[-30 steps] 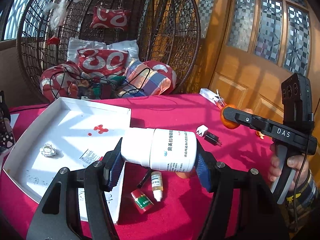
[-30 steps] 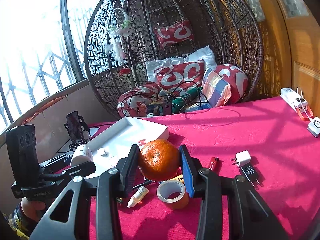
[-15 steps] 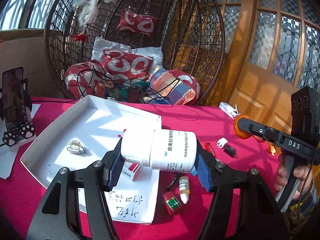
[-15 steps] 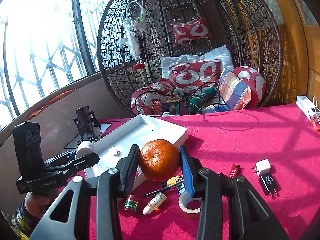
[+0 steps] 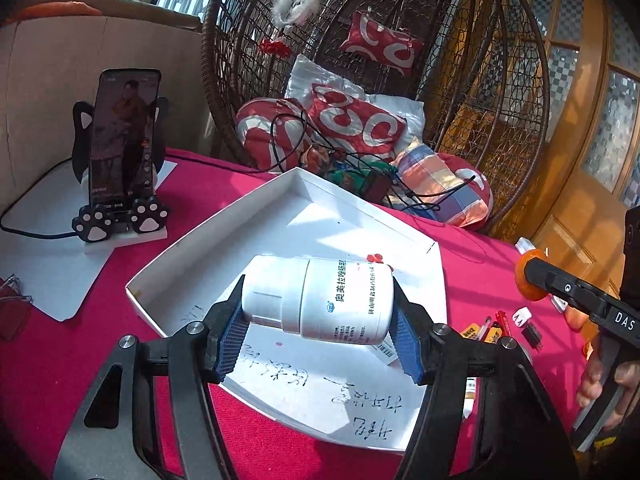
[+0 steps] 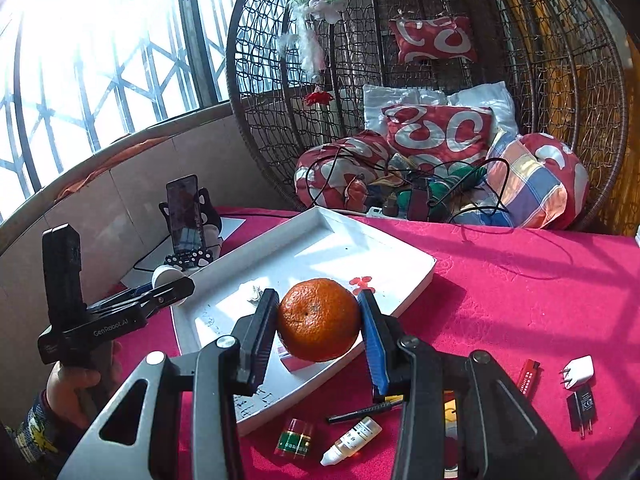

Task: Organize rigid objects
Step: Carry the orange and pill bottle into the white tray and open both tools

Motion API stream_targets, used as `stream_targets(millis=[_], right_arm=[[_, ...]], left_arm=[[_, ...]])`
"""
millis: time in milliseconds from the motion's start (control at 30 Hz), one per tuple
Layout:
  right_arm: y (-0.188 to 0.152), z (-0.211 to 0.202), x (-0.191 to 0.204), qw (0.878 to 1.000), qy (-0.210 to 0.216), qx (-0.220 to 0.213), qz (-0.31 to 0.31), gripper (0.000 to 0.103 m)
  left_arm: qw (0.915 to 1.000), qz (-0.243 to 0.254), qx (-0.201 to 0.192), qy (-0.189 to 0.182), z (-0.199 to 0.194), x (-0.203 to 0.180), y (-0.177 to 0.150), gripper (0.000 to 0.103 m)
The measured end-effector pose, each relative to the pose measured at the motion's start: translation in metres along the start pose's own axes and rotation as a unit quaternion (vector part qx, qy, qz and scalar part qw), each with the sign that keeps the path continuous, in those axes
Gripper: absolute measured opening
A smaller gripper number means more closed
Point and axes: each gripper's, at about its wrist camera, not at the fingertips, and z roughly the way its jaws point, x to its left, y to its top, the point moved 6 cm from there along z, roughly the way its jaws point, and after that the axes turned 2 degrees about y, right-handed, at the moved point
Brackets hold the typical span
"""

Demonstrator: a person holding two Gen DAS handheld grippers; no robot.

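L fingers [image 5: 318, 338] clamp bottle [image 5: 320, 300], R fingers [image 6: 318, 322] orange [image 6: 318, 320]

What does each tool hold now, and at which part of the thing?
The left tool holds a white bottle lying sideways, one pad on its cap end, the other on its base. The right tool holds an orange by its two opposite sides.

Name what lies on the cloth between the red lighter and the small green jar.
In the right wrist view: a black pen and a white dropper bottle between lighter and jar.
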Motion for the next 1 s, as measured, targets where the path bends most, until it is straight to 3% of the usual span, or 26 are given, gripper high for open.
stream_targets(millis=[233, 400, 500, 533, 600, 700, 800, 867, 1000], right_arm=[[-0.012, 0.08, -0.008, 0.996, -0.005, 0.074, 0.042, 0.04], [-0.018, 0.113, -0.013, 0.993, -0.011, 0.094, 0.075, 0.041], [-0.022, 0.119, -0.014, 0.991, -0.016, 0.095, 0.096, 0.043], [-0.023, 0.119, -0.014, 0.99, -0.018, 0.097, 0.101, 0.046], [-0.024, 0.116, -0.014, 0.99, -0.024, 0.092, 0.107, 0.083], [-0.019, 0.103, -0.015, 0.991, -0.023, 0.065, 0.118, 0.101], [-0.013, 0.085, -0.015, 0.99, -0.012, 0.034, 0.133, 0.103], [-0.009, 0.071, -0.014, 0.99, -0.009, 0.012, 0.138, 0.103], [-0.003, 0.041, -0.01, 0.99, 0.001, -0.027, 0.137, 0.103]], left_arm=[[0.9996, 0.01, 0.027, 0.004, 0.02, -0.009, -0.016, 0.064], [0.9994, 0.003, 0.031, 0.018, 0.027, -0.002, -0.019, 0.064], [0.9988, -0.009, 0.035, 0.032, 0.028, 0.005, -0.018, 0.074], [0.9986, -0.013, 0.033, 0.039, 0.028, 0.008, -0.018, 0.082], [0.9984, -0.023, 0.025, 0.044, 0.024, 0.014, -0.018, 0.083], [0.9977, -0.03, 0.016, 0.059, 0.021, 0.019, -0.017, 0.084], [0.9971, -0.026, 0.0, 0.072, 0.016, 0.019, -0.014, 0.085], [0.9969, -0.021, -0.005, 0.076, 0.014, 0.017, -0.013, 0.102], [0.997, -0.009, -0.014, 0.076, 0.012, 0.01, -0.011, 0.103]])
